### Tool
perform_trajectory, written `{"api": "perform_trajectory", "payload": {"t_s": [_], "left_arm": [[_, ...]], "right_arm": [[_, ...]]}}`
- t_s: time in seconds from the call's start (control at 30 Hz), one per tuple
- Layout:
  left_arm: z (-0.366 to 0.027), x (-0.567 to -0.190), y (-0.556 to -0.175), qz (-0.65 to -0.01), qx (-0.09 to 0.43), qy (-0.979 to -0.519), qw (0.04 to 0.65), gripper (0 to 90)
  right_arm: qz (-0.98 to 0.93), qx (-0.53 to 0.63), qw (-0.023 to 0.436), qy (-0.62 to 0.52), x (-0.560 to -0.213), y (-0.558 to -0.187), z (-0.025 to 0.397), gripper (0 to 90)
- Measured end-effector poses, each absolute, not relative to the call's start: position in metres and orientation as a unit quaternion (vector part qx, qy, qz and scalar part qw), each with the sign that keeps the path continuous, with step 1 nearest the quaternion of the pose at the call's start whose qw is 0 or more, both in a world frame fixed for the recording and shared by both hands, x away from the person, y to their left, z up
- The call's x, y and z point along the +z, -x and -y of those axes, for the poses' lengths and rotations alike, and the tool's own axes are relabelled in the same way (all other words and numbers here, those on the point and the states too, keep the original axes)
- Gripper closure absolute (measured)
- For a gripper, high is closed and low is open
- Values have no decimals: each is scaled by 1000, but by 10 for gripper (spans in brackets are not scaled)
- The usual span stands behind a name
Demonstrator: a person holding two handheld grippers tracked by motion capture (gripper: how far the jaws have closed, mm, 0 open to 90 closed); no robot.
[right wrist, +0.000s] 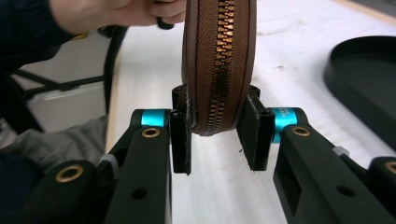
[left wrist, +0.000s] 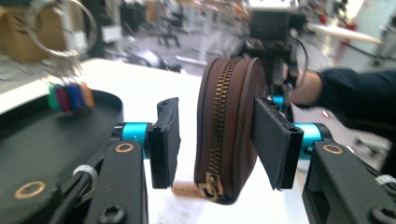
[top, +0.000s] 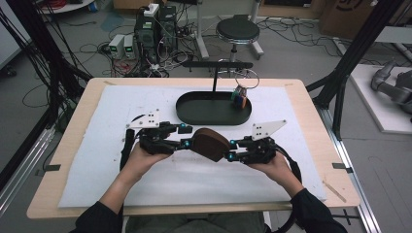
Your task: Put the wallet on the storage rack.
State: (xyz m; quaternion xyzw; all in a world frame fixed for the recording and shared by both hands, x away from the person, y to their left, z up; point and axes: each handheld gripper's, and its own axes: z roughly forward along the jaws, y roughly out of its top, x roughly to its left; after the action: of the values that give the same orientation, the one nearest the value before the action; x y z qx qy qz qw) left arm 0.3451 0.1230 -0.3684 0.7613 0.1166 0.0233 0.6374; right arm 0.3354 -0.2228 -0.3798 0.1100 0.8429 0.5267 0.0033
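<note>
Two grippers share one brown zip pouch (top: 210,144) above the white mat (top: 97,165).
Right gripper (right wrist: 218,128) clamps its end as an anchor; left gripper (left wrist: 219,140), jaws apart around it, frames the zipper pull (left wrist: 192,190).

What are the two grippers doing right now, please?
Left gripper: open around the brown zipped pouch, one side still apart.
Right gripper: shut on the brown zipped pouch.

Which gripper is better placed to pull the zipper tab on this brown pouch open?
Probably left. In its view the left gripper is open around the pouch, with the zipper tab just below its jaws. The right gripper looks clamped on the other end, so it can hold.
</note>
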Motion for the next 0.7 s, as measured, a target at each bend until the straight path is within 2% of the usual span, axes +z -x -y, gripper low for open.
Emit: {"api": "perform_trajectory", "payload": {"t_s": [0.2, 0.3, 0.4, 0.53, 0.63, 0.7], "left_arm": [[-116, -371, -344, -93, -3, -789, 608, 525], [-115, -372, -343, -82, -3, -795, 600, 614], [-116, -371, -343, -76, -2, -791, 606, 659], [-118, -374, -345, -86, -9, -773, 628, 689], [-119, -379, -345, -104, -12, -748, 655, 700], [-121, -381, -345, -116, -15, -729, 674, 702]], "right_arm": [[-858, 506, -7, -91, -381, -333, 218, 689], [-865, 495, -2, -87, -380, -333, 217, 688], [-861, 501, -4, -90, -379, -334, 220, 683], [-850, 518, 4, -97, -376, -334, 222, 650], [-831, 543, 14, -118, -374, -335, 226, 561], [-817, 561, 5, -134, -374, -337, 230, 534]]}}
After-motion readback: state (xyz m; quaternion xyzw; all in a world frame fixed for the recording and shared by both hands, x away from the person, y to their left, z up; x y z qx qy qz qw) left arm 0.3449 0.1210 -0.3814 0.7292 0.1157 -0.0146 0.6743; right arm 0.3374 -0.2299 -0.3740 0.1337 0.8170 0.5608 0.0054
